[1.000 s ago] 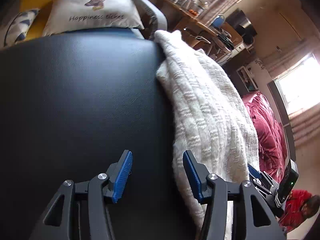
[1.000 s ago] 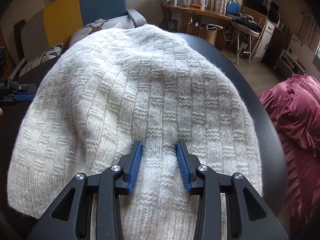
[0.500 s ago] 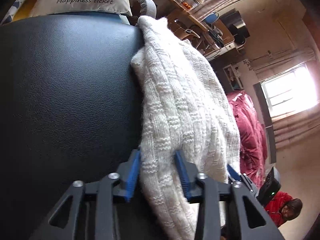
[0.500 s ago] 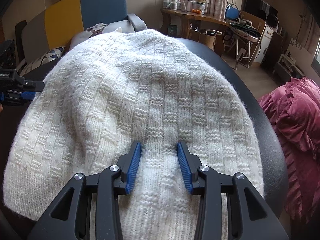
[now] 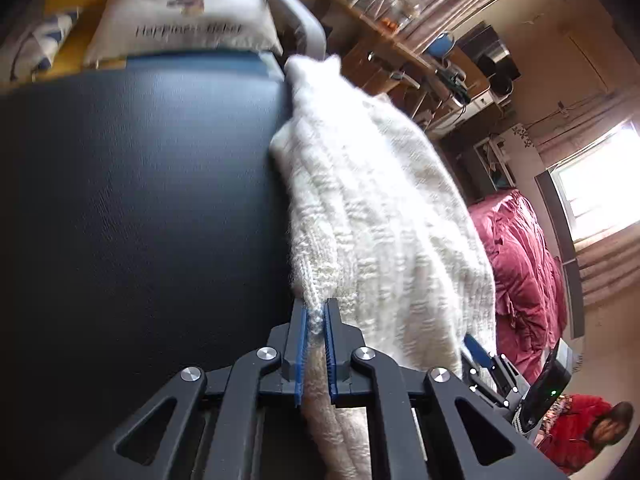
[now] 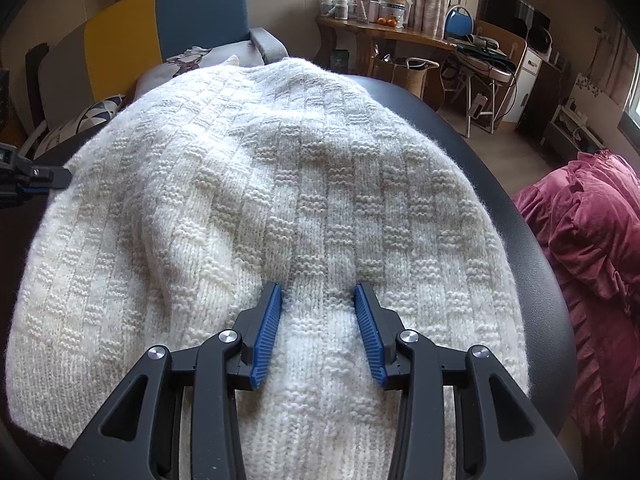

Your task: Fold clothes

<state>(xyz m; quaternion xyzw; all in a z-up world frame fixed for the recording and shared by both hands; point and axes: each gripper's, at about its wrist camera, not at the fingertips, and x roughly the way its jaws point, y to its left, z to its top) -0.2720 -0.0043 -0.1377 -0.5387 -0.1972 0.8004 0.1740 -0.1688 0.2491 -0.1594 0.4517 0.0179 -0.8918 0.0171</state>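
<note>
Pinching sweater (image 5: 384, 208) edge, left gripper (image 5: 316, 316) jaws clamped; right gripper (image 6: 319, 300) jaws apart, tilted down.

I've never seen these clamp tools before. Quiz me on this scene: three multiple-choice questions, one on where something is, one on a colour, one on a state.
1. Where does the white knitted sweater lie?
A. on the dark padded table
B. on the floor
C. on the red bedding

2. What colour are the pads on the jaws?
A. green
B. blue
C. orange

3. How does the left gripper stand?
A. wide open above the table
B. shut on the sweater's edge
C. shut on a cushion

Answers:
1 A: dark surface shows around the sweater.
2 B: the ribbed pads are blue.
3 B: knit fabric is pinched between its pads.
</note>
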